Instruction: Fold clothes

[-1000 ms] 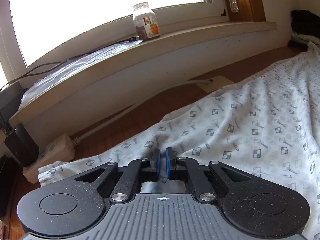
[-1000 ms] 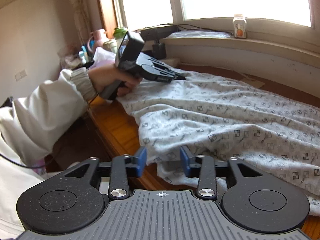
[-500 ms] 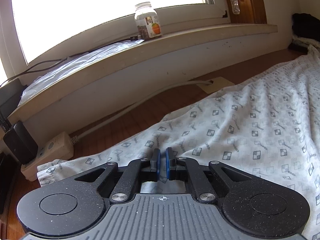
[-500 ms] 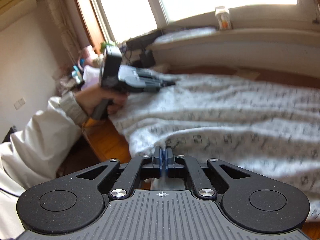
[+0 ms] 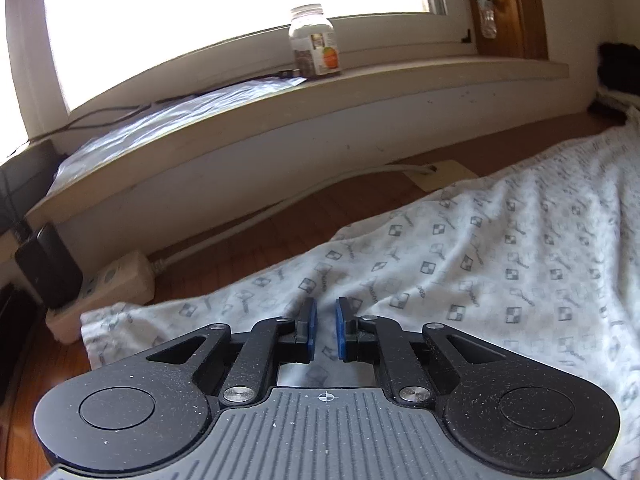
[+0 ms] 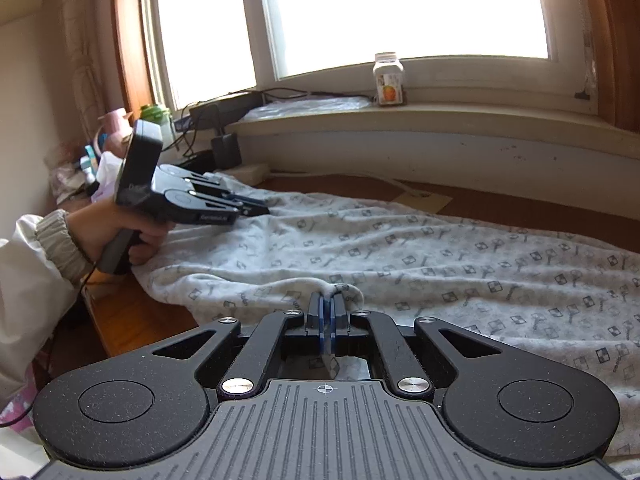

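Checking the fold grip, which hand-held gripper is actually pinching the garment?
The right hand-held gripper: shut on the patterned garment. The left hand-held gripper is opening, pads apart.

Bright window [image 6: 400,8] above a pale sill [image 5: 280,120], wooden tabletop [image 5: 280,232] below.

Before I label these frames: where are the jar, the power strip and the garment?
Jar [image 5: 314,42], left wrist view, its label.
Power strip [image 5: 114,284], left wrist view, its top face.
Garment [image 6: 400,256], right wrist view, mid-cloth.
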`<state>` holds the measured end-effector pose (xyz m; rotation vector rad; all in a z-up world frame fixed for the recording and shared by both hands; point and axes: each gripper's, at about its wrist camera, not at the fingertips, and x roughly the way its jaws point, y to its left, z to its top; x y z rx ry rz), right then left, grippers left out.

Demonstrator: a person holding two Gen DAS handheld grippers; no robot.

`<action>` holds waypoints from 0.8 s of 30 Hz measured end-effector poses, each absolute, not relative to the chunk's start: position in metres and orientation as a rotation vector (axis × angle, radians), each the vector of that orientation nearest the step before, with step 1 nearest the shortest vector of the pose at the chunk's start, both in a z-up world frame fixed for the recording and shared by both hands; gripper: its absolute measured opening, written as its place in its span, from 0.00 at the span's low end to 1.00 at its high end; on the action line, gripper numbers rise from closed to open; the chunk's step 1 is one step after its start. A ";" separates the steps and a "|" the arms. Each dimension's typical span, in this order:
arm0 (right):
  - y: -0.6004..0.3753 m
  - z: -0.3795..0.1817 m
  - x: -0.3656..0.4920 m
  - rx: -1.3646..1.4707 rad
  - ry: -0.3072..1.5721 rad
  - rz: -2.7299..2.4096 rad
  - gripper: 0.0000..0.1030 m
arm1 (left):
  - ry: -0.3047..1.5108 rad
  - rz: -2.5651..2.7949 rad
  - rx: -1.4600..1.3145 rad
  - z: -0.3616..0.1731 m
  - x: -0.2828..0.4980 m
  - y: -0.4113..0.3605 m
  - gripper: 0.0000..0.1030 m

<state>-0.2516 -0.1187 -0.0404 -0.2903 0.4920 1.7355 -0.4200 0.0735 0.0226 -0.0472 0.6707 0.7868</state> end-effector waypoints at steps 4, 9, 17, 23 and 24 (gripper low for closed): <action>-0.120 -0.037 -0.257 -0.311 0.488 1.752 0.09 | 0.620 0.737 -0.005 0.040 -0.422 0.031 0.25; -0.136 -0.036 -0.265 -0.361 0.492 1.796 0.21 | 0.633 0.687 0.089 0.052 -0.401 0.005 0.26; -0.156 -0.036 -0.291 -0.446 0.487 1.869 0.22 | 0.671 0.697 0.091 0.041 -0.375 0.036 0.26; -0.138 -0.043 -0.306 -0.482 0.481 1.840 0.22 | 0.688 0.710 -0.014 0.031 -0.385 0.077 0.26; -0.137 -0.042 -0.308 -0.478 0.476 1.846 0.20 | 0.687 0.706 -0.031 0.030 -0.387 0.082 0.26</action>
